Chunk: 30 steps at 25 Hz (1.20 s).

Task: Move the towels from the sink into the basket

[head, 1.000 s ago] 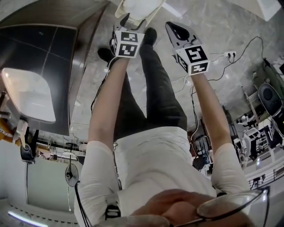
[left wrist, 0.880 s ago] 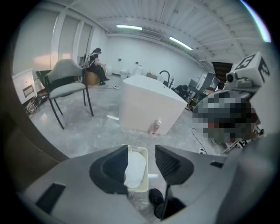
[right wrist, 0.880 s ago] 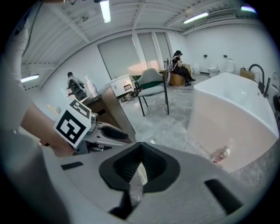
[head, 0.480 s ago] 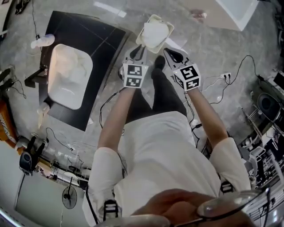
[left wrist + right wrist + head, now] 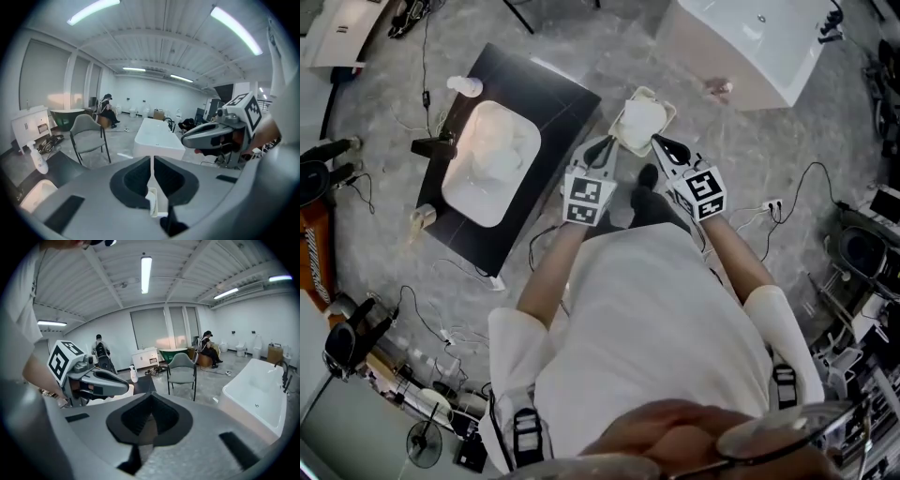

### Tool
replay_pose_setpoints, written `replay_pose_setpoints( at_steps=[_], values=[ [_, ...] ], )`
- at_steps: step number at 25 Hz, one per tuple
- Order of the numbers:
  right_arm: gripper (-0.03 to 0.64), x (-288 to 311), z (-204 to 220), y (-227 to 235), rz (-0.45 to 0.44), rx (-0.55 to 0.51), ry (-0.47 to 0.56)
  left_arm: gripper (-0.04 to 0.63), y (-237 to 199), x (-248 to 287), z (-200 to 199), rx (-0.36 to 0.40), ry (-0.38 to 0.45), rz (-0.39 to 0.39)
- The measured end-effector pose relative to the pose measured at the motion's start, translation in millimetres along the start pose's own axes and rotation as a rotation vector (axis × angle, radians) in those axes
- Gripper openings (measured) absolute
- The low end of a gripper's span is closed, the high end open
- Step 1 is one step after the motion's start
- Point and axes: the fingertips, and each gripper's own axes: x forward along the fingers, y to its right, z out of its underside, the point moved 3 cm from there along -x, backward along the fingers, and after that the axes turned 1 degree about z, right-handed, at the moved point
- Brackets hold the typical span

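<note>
1. The towels (image 5: 502, 150) are lying as a white crumpled heap inside the sink (image 5: 461, 199), at 10 o'clock from the grippers in the head view.
2. The sink is sitting in a black counter (image 5: 553, 98). A black faucet (image 5: 434, 145) is standing at its 9 o'clock edge and a white pump bottle (image 5: 464, 86) at its 11 o'clock corner.
3. The basket (image 5: 617, 133) is sitting on the floor at 12 o'clock, just ahead of both grippers. I can't tell what's inside it.
4. The left gripper (image 5: 602, 150) is hanging in the air. Its jaws have just been closing and are now clenched with nothing between them. Only a thin slit is showing the basket far below.
5. The right gripper (image 5: 664, 145) is hanging beside it, also over the basket, with its jaws pressed together and gripping nothing.
6. Each gripper cube is showing square black-and-white markers, which are the only print I can make out.
7. A white bathtub (image 5: 750, 47) is standing at 1 o'clock, well apart from the basket.
8. In the left gripper view a grey chair (image 5: 89, 133) is standing at 9 o'clock, and a person (image 5: 107, 108) is sitting behind it.
</note>
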Motion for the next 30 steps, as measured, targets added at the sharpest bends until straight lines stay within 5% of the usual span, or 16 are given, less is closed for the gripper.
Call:
replay_pose_setpoints(
  at_steps=[6, 16, 30],
  values=[
    [-0.002, -28.6, -47.5, -31.9, -0.010, -0.089, 0.078, 0.026, -3.0, -72.8, -44.5, -0.021, 0.131, -0.024],
    [-0.002, -51.0, -82.0, -58.6, -0.007, -0.156, 0.161, 0.026, -12.3, -143.0, -55.0, -0.061, 0.233, -0.110],
    [-0.002, -33.7, -80.4, -70.5, -0.034, -0.153, 0.126, 0.028, -27.1, -141.9, -37.9, -0.084, 0.199, -0.134]
  ],
)
